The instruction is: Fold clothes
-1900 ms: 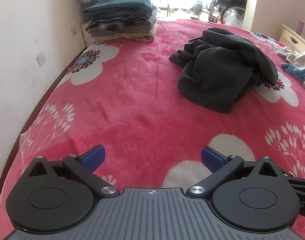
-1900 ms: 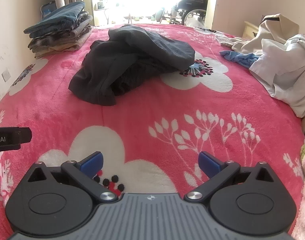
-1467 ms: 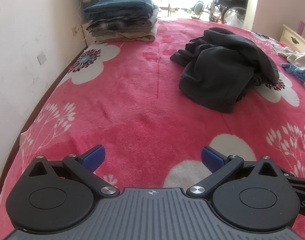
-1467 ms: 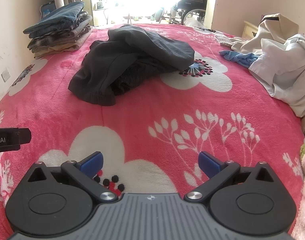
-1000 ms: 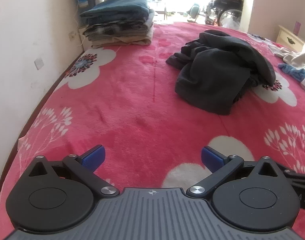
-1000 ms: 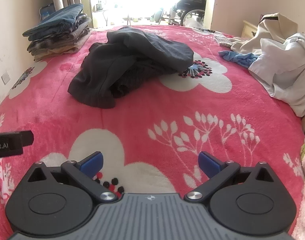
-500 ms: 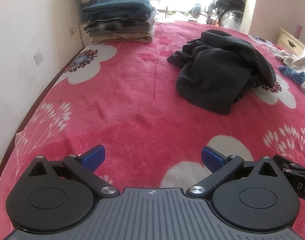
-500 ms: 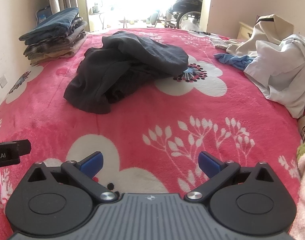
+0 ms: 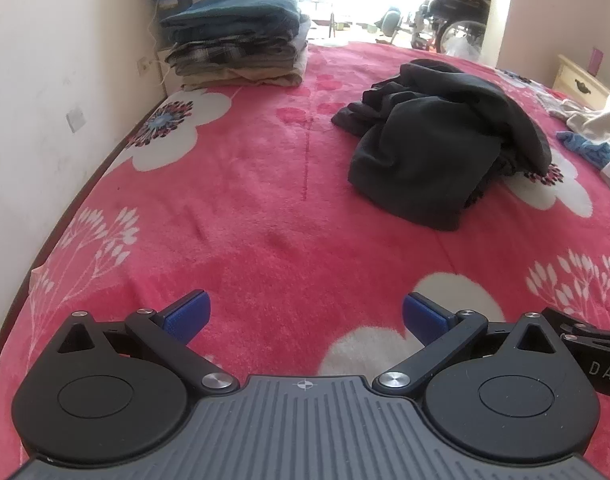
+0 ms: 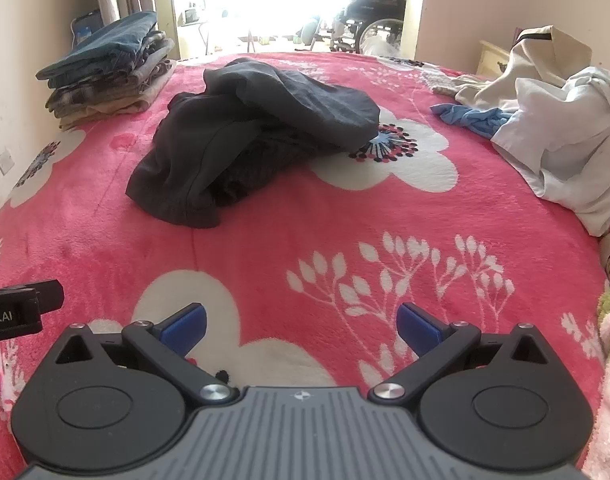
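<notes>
Printed on the left gripper (image 9: 304,314) body, seen from the right wrist, is "bot.AI"; the right gripper (image 10: 300,326) shows "DAS". Both sets of fingers stand wide and empty above the pink flowered blanket (image 9: 245,208). The dark crumpled garment (image 10: 241,136) lies mid-bed, folded stack (image 9: 241,36) by the wall, pale clothes (image 10: 565,128) heaped rightward, open blanket between.

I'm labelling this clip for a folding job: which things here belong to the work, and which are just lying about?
For the job: dark garment, crumpled; folded stack; pale clothes and blue cloth, unfolded; left gripper and right gripper, both open.

Lying about: blanket, wheelchair, nightstand.
</notes>
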